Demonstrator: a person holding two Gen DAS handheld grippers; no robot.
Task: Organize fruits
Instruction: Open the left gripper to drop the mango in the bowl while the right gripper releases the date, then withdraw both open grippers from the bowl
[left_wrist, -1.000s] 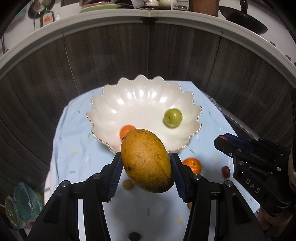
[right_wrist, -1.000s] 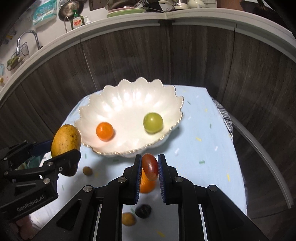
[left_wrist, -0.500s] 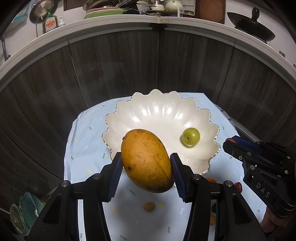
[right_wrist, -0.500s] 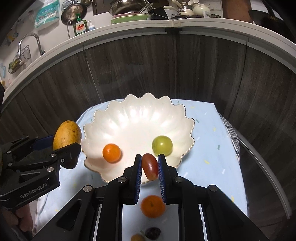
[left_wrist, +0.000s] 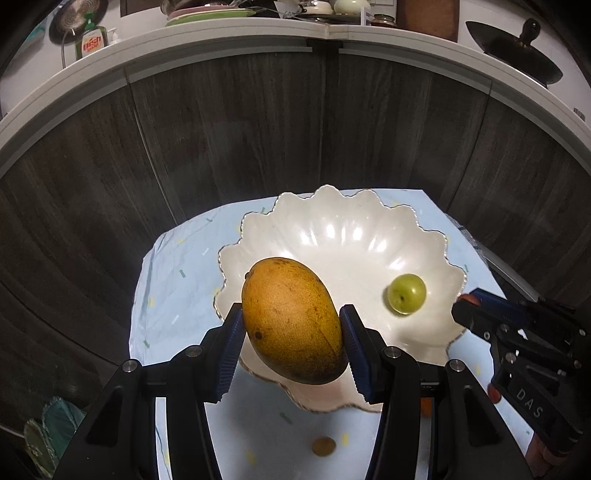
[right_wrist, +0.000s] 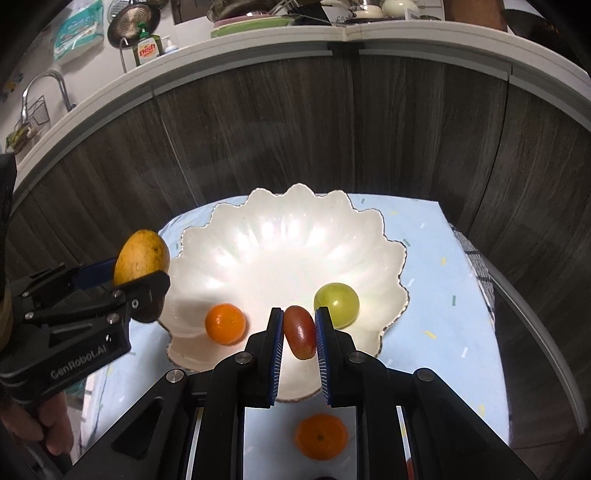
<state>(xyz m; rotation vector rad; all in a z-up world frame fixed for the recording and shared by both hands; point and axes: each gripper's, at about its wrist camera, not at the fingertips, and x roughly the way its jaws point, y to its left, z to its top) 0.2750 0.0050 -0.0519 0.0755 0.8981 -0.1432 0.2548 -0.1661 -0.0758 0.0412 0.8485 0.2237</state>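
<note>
Two fruits held: the left gripper (left_wrist: 291, 334) squeezes a big yellow mango (left_wrist: 293, 319), and the right gripper (right_wrist: 299, 334) squeezes a small red fruit (right_wrist: 300, 330).
Mango place: middle of the left view, up in the air over the near left edge of the white bowl (left_wrist: 343, 236). In the right view it sits at the left side of the frame (right_wrist: 141, 254).
Red fruit place: low middle of the right view, up in the air over the near part of the bowl (right_wrist: 280, 236).
In the bowl: one green fruit (right_wrist: 336, 304) on the right side and one small orange (right_wrist: 225, 324) on the left side. They are apart.
On the cloth: another orange (right_wrist: 321, 435) lies at the bottom of the right view, in front of the bowl, on the light blue cloth (right_wrist: 436, 258). A small brown fruit (left_wrist: 324, 446) lies at the bottom of the left view.
What changed: a second ago both grippers were back in front of the bowl. Now both have come forward, so both fruits hang over the bowl.
What it means: I think both fruits are ready to be let go. The mango is heavy, so it should go down low first, or it may bump the orange.
Left to do: the fruits on the cloth are not yet in the bowl.
</note>
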